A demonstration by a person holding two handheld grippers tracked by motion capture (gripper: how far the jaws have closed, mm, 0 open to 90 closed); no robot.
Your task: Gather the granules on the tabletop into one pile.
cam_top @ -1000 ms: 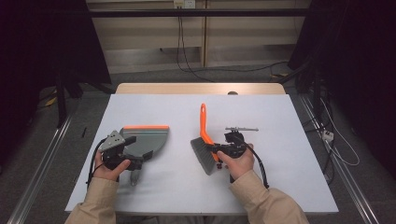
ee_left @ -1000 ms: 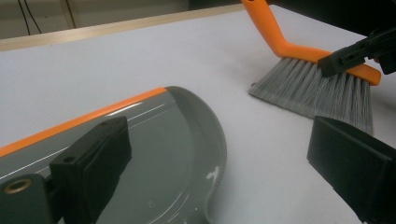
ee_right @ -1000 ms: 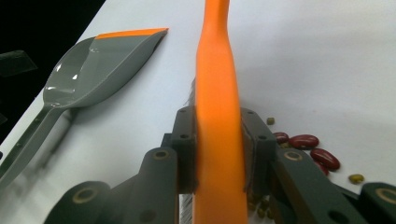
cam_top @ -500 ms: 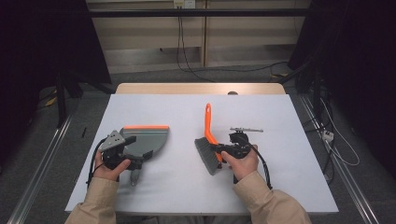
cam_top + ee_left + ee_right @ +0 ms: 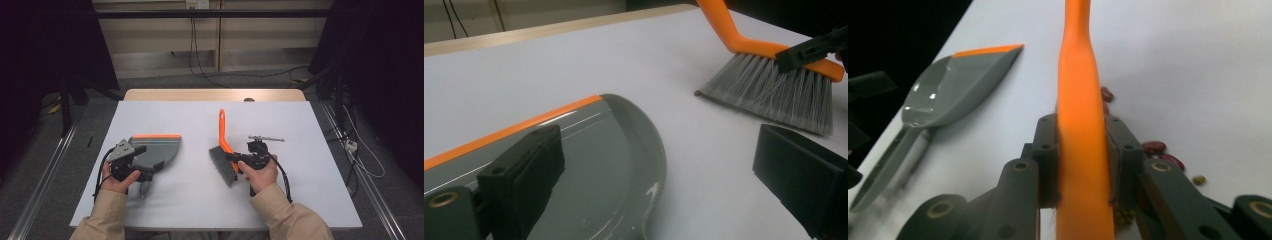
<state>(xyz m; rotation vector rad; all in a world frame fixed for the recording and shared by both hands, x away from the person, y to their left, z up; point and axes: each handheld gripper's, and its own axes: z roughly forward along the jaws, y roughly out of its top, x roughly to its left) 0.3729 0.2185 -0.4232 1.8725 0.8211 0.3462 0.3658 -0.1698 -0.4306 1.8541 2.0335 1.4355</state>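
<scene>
A grey dustpan (image 5: pixel 156 148) with an orange lip lies on the left of the white table (image 5: pixel 310 200), handle toward the person. My left gripper (image 5: pixel 145 161) hovers open over its rear; in the left gripper view the dustpan (image 5: pixel 614 150) lies under the wide-apart jaws of the left gripper (image 5: pixel 659 165). My right gripper (image 5: pixel 235 161) is shut on the orange handle of a hand brush (image 5: pixel 223 150), whose grey bristles (image 5: pixel 222 169) rest on the table. The right gripper (image 5: pixel 1083 145) pads clamp the brush handle (image 5: pixel 1080 75) from both sides. Red beans (image 5: pixel 1154 147) lie beside it.
A small dark bean (image 5: pixel 697 93) sits at the tip of the brush bristles (image 5: pixel 769 90). A thin grey bar (image 5: pixel 266 138) shows just beyond the right hand. Dark floor, rails and cables surround the table; a wooden strip (image 5: pixel 215 95) edges its far side.
The brush and the right gripper have shifted slightly to the right, the handle standing a little more upright. The left gripper and dustpan have not moved.
</scene>
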